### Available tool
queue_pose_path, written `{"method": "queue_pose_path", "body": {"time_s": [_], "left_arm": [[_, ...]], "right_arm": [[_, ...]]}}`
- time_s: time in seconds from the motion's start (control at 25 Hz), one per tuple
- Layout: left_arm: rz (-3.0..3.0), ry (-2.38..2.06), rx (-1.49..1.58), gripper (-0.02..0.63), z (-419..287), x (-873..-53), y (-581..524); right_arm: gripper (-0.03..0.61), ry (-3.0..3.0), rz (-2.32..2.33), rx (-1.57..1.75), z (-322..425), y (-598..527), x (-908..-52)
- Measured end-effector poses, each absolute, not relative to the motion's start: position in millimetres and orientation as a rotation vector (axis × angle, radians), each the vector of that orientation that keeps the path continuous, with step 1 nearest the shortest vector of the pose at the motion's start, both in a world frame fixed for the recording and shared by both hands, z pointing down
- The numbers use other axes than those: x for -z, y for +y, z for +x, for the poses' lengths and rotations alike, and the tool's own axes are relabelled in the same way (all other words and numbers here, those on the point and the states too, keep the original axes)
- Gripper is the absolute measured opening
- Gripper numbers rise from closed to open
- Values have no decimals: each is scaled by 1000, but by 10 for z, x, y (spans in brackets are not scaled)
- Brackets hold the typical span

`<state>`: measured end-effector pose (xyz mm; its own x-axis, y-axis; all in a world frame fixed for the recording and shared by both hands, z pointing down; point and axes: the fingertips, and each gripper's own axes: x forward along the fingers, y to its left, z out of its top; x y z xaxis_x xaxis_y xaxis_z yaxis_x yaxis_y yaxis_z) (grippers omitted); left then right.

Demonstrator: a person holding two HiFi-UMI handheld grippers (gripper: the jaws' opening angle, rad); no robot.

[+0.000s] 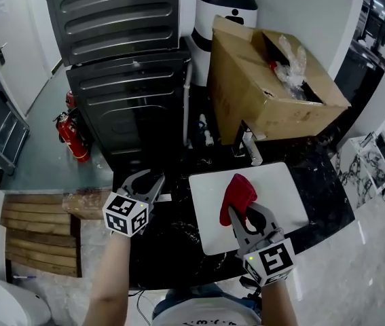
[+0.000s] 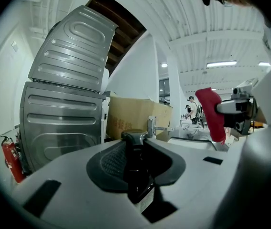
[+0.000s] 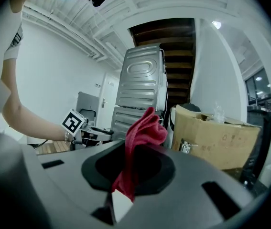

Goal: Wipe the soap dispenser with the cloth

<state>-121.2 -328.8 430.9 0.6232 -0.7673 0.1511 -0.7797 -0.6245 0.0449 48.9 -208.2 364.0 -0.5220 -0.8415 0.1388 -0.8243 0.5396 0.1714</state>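
Observation:
A dark soap dispenser with a black pump head stands upright between the jaws of my left gripper, which is shut on it. In the head view my left gripper hangs over the black counter, and the bottle is hard to make out against it. My right gripper is shut on a red cloth that sticks up from its jaws over the white sink. The red cloth fills the right gripper. The two grippers are apart, and the cloth does not touch the dispenser.
A chrome faucet stands behind the sink, with an open cardboard box behind it. A tall grey metal appliance is at the back left. A red fire extinguisher sits on the floor to its left.

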Motion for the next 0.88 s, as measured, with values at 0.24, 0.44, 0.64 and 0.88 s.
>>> {"method": "queue_pose_path", "body": {"time_s": [0.24, 0.44, 0.64, 0.88], "left_arm": [[2756, -1354, -156, 98, -1160, -3928, -3112], [2772, -1361, -128, 98, -1068, -3480, -2966], [2729, -1336, -84, 98, -989, -3153, -2867], [2680, -1274, -13, 98, -894, -2945, -2775]], "right_arm": [[54, -2619, 1386, 151, 418, -2035, -3557], [54, -2664, 1388, 165, 443, -2014, -3444], [54, -2708, 1375, 183, 407, -2013, -3338], [54, -2755, 1323, 203, 296, -1975, -3284]]}}
